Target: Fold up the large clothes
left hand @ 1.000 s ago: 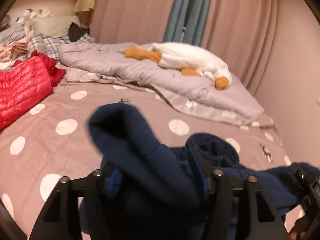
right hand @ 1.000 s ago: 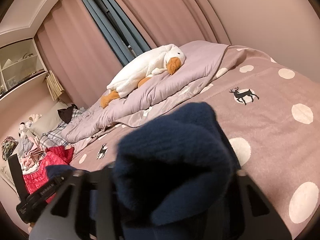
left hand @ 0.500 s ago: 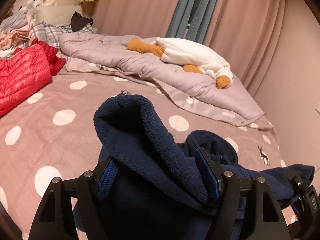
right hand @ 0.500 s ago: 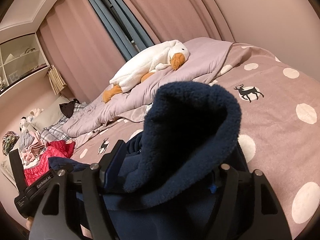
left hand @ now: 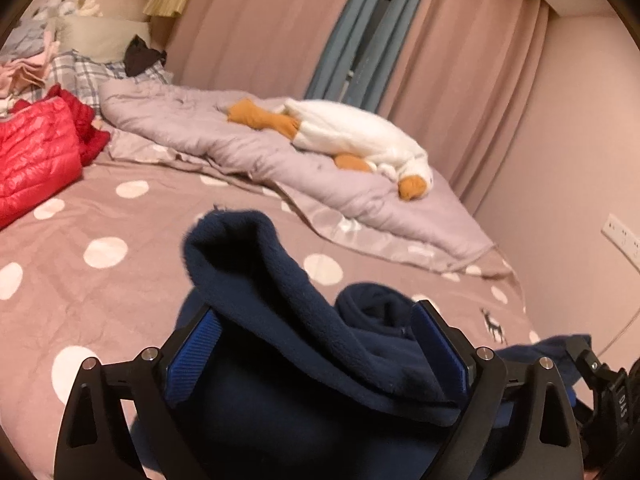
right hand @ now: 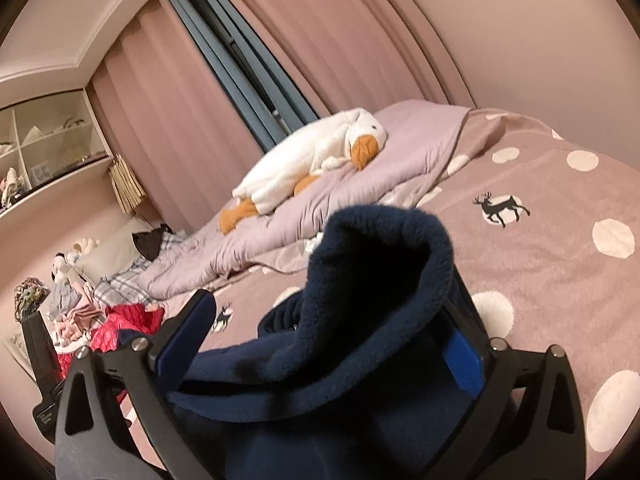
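Observation:
A navy fleece garment (left hand: 280,300) lies bunched on the dotted pink bed sheet (left hand: 100,280), one thick fold standing up in front of each camera. My left gripper (left hand: 316,344) has its jaws opening wide. The fleece lies loose between them and the blue pads (left hand: 192,356) stand clear of it. In the right wrist view the same fleece (right hand: 380,280) humps up between the jaws of my right gripper (right hand: 324,352), which are also opening. Its left pad (right hand: 184,340) is bare, and cloth partly hides the right one.
A lilac quilt (left hand: 240,148) with a white goose plush (left hand: 360,136) lies along the far side of the bed. A red puffer jacket (left hand: 32,152) and a pile of clothes (left hand: 24,68) sit at the left. The wall with a socket (left hand: 624,236) borders the right.
Both grippers' jaws have spread much wider, and the fleece they pinched now lies loose between them. Neither hand has shifted much.

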A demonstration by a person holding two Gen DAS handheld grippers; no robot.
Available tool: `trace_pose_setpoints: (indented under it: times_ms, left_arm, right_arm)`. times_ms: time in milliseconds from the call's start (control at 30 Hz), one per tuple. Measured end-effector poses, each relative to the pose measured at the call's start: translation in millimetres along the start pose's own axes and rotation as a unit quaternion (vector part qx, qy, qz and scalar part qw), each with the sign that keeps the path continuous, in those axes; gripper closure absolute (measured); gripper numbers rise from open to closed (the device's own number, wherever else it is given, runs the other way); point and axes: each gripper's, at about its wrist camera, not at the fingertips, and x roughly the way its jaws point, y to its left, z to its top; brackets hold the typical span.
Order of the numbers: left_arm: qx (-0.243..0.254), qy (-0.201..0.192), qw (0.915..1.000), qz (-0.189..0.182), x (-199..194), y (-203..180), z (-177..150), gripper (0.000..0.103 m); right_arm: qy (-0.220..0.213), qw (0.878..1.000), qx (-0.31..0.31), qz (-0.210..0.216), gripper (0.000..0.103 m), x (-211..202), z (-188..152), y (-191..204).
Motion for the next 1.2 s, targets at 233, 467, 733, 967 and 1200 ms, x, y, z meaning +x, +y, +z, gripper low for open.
trace_pose_setpoints:
  times_ms: [233, 467, 733, 967, 1200]
  left_arm:
    - [-0.042, -0.042, 0.9980, 0.020, -11.9, 16.2, 7.4, 0.009]
    - [-0.073, -0.049, 0.9922, 0.088, -5.1, 37.3, 10.1, 0.010]
    - [-0.108, -0.006, 0.9793, 0.171, 8.9, 51.8, -1.2, 0.063]
    - [-0.130, 0.006, 0.9727, 0.192, 11.4, 66.0, -4.6, 0.065]
    - [-0.107, 0.030, 0.9731, 0.202, 22.8, 64.2, -8.8, 0.069]
  right_arm:
    - [-0.052, 0.999, 0.012, 0.006, 0.000, -19.9, 7.3, -2.8]
    - [-0.068, 0.996, 0.011, -0.054, 0.009, -26.5, 10.7, -11.6]
    - [-0.075, 0.984, 0.046, -0.152, 0.069, -23.4, 4.9, -22.5]
    - [-0.070, 0.981, 0.076, -0.165, 0.075, -22.9, 3.9, -35.2]
    - [-0.051, 0.976, 0.109, -0.180, 0.076, -23.9, 2.1, -51.8]
